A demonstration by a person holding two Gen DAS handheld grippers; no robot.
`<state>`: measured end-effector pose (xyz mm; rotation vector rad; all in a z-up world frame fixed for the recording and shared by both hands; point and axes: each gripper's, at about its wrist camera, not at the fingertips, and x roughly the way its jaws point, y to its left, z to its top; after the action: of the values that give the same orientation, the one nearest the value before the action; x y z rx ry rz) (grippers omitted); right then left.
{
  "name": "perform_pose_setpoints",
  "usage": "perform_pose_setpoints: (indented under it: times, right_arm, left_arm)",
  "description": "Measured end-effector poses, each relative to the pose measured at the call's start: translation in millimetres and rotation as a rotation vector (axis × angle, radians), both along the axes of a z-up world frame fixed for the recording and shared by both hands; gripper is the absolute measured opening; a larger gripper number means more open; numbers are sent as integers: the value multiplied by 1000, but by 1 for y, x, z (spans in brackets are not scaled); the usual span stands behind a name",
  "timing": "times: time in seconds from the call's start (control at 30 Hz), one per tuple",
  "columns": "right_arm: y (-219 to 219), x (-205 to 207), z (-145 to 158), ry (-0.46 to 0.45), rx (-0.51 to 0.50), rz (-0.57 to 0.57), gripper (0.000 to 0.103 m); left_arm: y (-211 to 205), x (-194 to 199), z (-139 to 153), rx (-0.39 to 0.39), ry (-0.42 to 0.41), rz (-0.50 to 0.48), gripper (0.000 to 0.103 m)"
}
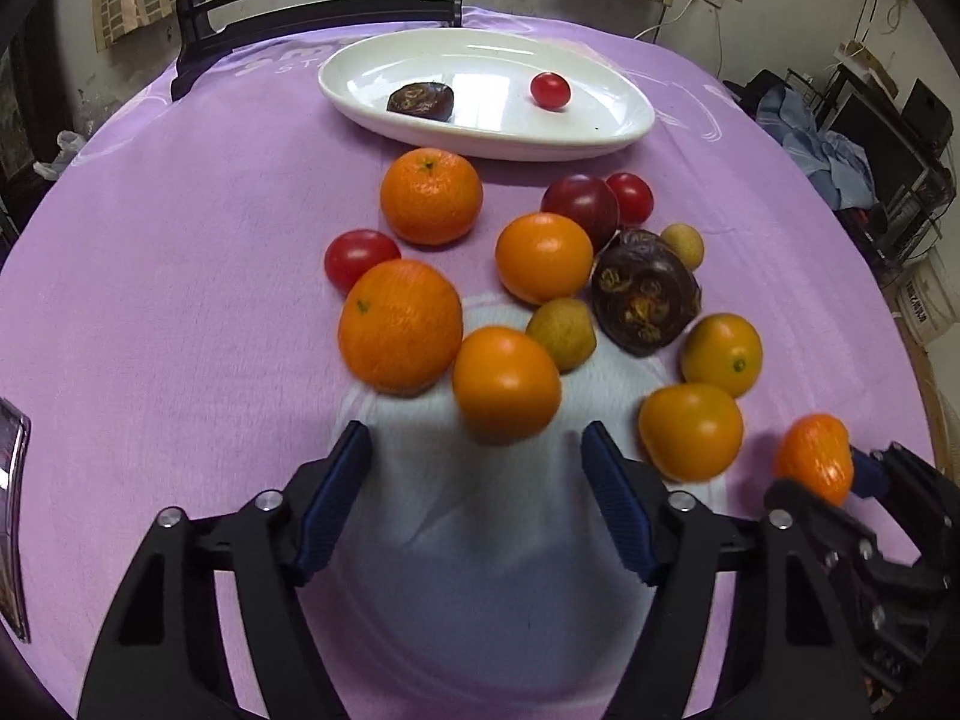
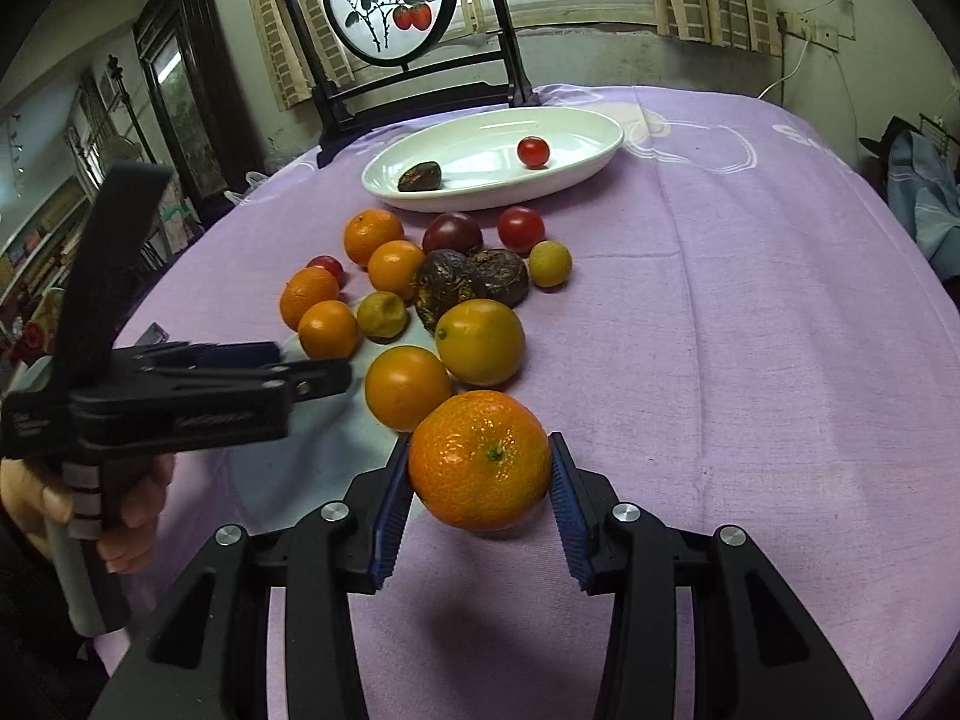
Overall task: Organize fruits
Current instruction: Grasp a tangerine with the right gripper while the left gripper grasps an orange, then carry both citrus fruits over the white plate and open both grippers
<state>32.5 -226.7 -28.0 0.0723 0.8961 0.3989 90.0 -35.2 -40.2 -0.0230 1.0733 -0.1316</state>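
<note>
**Desk:** Purple-clothed table, fruit half sorted. What are your hands doing?

**Caption:** Your left gripper [image 1: 475,432] hangs about half open with nothing between its pads. A smooth orange fruit [image 1: 507,384] sits just past the tips. Your right gripper [image 2: 480,456] is clamped on a pebbled mandarin [image 2: 480,480]. It is held above the tablecloth [image 1: 180,240] at the near edge of the pile, well short of the white plate [image 1: 480,147].

**Desk:** How will it handle?

**Caption:** Probably light, with loose skin that gives. Hold it across its widest girth, as you do now, and squeeze gently. The smooth fruits look firmer and could roll.

**Desk:** The count, left to right?

**Caption:** On the cloth:
- two cherry tomatoes [image 1: 360,255]
- two more mandarins [image 1: 399,324]
- four smooth orange fruits
- two small tan fruits [image 1: 561,333]
- one dark red plum [image 1: 579,204]
- two wrinkled dark fruits [image 2: 444,288]

With the one you hold, that makes three mandarins. On the plate lie one wrinkled dark fruit and one cherry tomato.
</note>
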Motion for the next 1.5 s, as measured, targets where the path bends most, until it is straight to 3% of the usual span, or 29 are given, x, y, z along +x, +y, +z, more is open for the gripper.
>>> perform_pose_setpoints:
  times: [0.17, 0.23, 0.27, 0.47, 0.6, 0.7, 0.83, 0.97, 1.1, 1.2, 1.37, 1.5]
  right_arm:
    - [-3, 1, 0, 8, 27, 7, 44]
    - [-5, 1, -1, 12, 37, 9, 44]
    - [-5, 1, -1, 14, 42, 8, 44]
    - [-9, 3, -3, 26, 70, 3, 44]
    - [-9, 1, -1, 14, 53, -15, 44]
    - [-4, -3, 11, -24, 33, -8, 44]
    - [7, -4, 49, -130, -2, 33, 44]
    - [21, 14, 87, -250, -69, 60, 44]
    - [39, 54, 96, -287, -132, 64, 44]
    - [57, 97, 85, -282, -198, 59, 44]
    - [74, 158, 52, -196, -265, 50, 44]
    - [75, 191, 30, -116, -256, 36, 44]
  left_arm:
    - [-9, 14, -1, 56, -21, 34, 58]
    - [-16, 14, 0, 95, -47, 16, 46]
    - [-18, 13, 1, 84, -48, -2, 34]
    - [-9, -5, 7, 32, -29, -42, 34]
    - [3, -30, 29, 17, -84, -79, 34]
    - [11, -42, 49, 19, -140, -96, 34]
    - [15, -36, 77, 25, -209, -125, 34]
    - [18, -13, 108, 9, -290, -126, 34]
    - [12, 31, 119, 91, -398, -103, 34]
    - [18, 80, 107, 80, -357, -56, 34]
    - [27, 154, 72, 89, -247, 19, 34]
    - [34, 194, 42, 83, -170, 63, 34]
